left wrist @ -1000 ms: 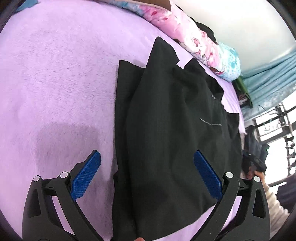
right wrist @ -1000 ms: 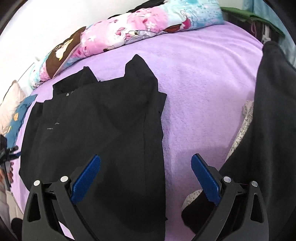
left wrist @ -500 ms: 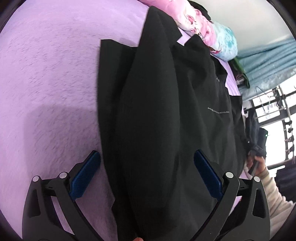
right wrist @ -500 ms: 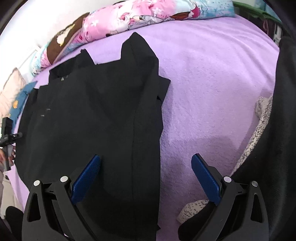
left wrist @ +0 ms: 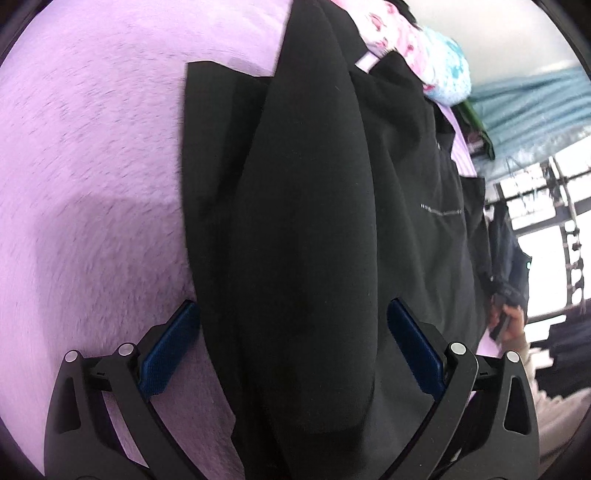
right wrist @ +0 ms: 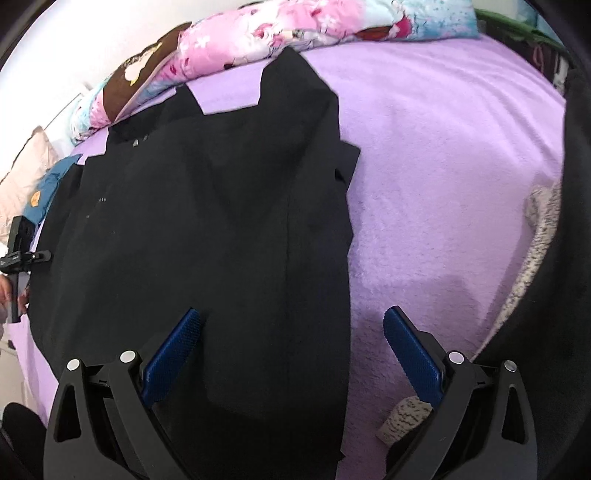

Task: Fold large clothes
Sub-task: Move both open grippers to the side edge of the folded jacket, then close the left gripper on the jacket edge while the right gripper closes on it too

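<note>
Left tool (left wrist: 291, 345) spread wide, blue pads far apart, nothing pinched between them. A thick rounded fold of the black garment (left wrist: 306, 221) bulges up into the gap; the left pad (left wrist: 168, 354) sits at the cloth's edge, contact not certain.

Right tool (right wrist: 291, 350) equally wide, gripping nothing. Its left pad (right wrist: 171, 356) lies over black cloth, its right pad (right wrist: 412, 356) over bare blanket, so the garment's side edge runs between the fingers.

Garment (right wrist: 207, 229) lies spread on a lilac fleece blanket (right wrist: 436, 177) covering the bed. One side is folded inward, giving a long straight edge. Two pointed flaps stick up at the far end, blanket showing between them.

Writing: a thin line of small pale print (left wrist: 441, 211) across the chest in the left view, too small to read. A few small pale dots (right wrist: 101, 200) on the cloth in the right view, also unreadable.

Right of the right tool, a speckled grey-white fabric (right wrist: 532, 251) and a dark cloth mass (right wrist: 554, 295) at the frame edge.

Farther back, a pink floral quilt (right wrist: 280, 33) with a turquoise end along the head of the bed, then a white wall. Left view's far right: blue curtain (left wrist: 524, 99), a bright window, and someone's hand (left wrist: 511, 325) holding a dark object.
</note>
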{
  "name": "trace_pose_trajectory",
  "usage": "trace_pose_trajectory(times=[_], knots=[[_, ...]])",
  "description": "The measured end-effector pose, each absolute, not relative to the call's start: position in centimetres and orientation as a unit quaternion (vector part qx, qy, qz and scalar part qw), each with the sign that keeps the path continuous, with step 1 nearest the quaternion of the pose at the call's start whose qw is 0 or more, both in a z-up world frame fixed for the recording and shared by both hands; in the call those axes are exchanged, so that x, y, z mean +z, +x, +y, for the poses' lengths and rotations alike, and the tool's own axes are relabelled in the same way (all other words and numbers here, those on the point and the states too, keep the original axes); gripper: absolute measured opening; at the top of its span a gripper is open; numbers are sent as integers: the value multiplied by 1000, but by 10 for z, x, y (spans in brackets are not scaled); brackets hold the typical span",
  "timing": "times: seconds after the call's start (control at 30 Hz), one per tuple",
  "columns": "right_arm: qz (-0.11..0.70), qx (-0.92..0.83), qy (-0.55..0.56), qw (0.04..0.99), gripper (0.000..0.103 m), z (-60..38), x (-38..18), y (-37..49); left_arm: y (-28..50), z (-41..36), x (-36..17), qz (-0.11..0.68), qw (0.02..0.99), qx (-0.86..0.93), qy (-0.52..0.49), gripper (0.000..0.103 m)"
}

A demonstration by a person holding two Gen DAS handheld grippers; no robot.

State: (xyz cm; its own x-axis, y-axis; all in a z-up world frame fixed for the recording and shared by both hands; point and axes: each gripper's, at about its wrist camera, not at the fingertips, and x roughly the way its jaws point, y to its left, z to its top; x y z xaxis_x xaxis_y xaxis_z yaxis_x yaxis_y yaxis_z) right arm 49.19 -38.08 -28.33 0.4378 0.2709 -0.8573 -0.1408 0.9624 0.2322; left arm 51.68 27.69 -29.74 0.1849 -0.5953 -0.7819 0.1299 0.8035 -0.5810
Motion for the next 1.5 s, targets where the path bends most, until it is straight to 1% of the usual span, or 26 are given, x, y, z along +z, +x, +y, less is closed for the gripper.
trace_pose_trajectory(times=[0.13, 0.2, 0.3, 0.5, 0.57, 0.67, 0.73, 0.8, 0.9, 1.07, 1.4, 1.5], knots=[[531, 139, 75, 833, 98, -380, -299, 506, 519, 276, -301, 594, 739, -259, -185, 97], [540, 153, 103, 821, 98, -385, -307, 512, 518, 276, -301, 591, 737, -267, -189, 97], [539, 168, 115, 817, 98, -387, -308, 513, 518, 275, -302, 588, 735, -280, -188, 97], [527, 177, 139, 819, 98, -388, -308, 514, 520, 271, -303, 576, 736, -300, -193, 97], [523, 179, 128, 823, 98, -381, -309, 513, 519, 272, -302, 569, 737, -308, -197, 97], [521, 216, 157, 811, 98, -375, -311, 513, 520, 272, -304, 568, 731, -317, -206, 97], [522, 214, 141, 813, 98, -370, -312, 513, 522, 274, -304, 568, 728, -321, -211, 97], [520, 217, 149, 812, 98, -371, -313, 514, 523, 271, -302, 568, 726, -328, -210, 97], [512, 241, 169, 807, 98, -369, -310, 514, 525, 261, -299, 557, 717, -353, -225, 97], [501, 267, 212, 796, 98, -373, -312, 515, 531, 233, -303, 557, 700, -392, -215, 97], [476, 324, 286, 766, 98, -387, -318, 512, 545, 223, -311, 555, 664, -436, -247, 97], [471, 342, 285, 761, 98, -385, -316, 509, 546, 221, -312, 550, 662, -442, -251, 96]])
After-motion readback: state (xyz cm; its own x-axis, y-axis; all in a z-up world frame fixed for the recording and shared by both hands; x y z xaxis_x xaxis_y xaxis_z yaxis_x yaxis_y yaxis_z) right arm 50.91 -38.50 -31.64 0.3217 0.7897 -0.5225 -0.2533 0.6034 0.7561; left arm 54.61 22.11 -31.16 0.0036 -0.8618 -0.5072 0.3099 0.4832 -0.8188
